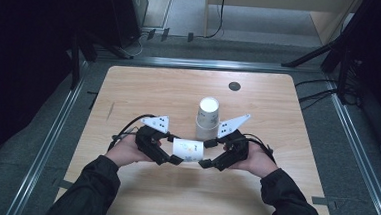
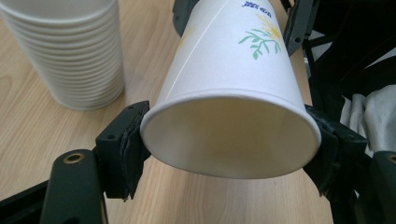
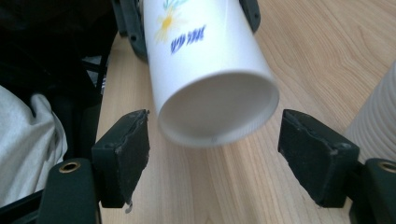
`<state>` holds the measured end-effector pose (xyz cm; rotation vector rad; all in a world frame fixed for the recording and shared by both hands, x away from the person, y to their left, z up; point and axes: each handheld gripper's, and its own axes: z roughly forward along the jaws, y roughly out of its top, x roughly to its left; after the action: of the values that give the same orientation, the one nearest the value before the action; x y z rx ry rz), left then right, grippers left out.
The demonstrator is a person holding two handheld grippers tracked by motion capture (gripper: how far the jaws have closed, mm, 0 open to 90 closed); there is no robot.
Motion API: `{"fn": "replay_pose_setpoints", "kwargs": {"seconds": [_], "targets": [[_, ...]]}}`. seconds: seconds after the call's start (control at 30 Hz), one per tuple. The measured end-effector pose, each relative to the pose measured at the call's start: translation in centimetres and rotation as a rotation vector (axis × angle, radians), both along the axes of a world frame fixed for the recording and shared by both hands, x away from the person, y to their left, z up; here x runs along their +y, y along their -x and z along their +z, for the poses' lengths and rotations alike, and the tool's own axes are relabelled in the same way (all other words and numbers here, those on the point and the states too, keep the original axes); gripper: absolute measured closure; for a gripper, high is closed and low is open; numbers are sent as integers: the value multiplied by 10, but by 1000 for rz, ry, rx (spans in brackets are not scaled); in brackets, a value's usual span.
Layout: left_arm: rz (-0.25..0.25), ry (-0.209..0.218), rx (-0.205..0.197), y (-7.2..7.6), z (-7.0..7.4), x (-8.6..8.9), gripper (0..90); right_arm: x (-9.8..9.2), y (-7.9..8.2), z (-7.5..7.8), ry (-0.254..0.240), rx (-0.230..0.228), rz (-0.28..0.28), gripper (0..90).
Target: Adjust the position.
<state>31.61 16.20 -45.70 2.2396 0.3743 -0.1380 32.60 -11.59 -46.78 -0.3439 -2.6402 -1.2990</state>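
Observation:
A white paper cup (image 1: 188,150) with a flower print lies on its side in the air between my two grippers, just above the wooden table (image 1: 144,89). My left gripper (image 1: 175,148) is shut on its wide open rim; in the left gripper view both pads (image 2: 130,149) press the cup (image 2: 229,60) at the mouth. My right gripper (image 1: 207,153) stands open around the cup's base. In the right gripper view the cup's bottom end (image 3: 205,70) sits between the pads (image 3: 126,154) with a gap on each side.
A tall stack of white paper cups (image 1: 207,117) stands upright just behind the grippers, near the table's middle; it shows as stack (image 2: 70,51) and stack (image 3: 378,121). A dark round grommet (image 1: 235,85) sits at the far edge. Metal rails frame the table.

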Motion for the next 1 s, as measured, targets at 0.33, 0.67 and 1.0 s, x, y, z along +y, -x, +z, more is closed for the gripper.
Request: {"fn": "replay_pose_setpoints", "kwargs": {"seconds": [0.33,0.67,1.0], "targets": [[-48,-221,-14,-8,23,-8,251,2,-1,-1,5,-21,-20,246],[-78,-380,22,-12,21,-31,251,9,-1,-7,42,-41,-5,249],[-99,-424,27,-9,13,-46,250,24,1,-17,76,-33,39,254]]}}
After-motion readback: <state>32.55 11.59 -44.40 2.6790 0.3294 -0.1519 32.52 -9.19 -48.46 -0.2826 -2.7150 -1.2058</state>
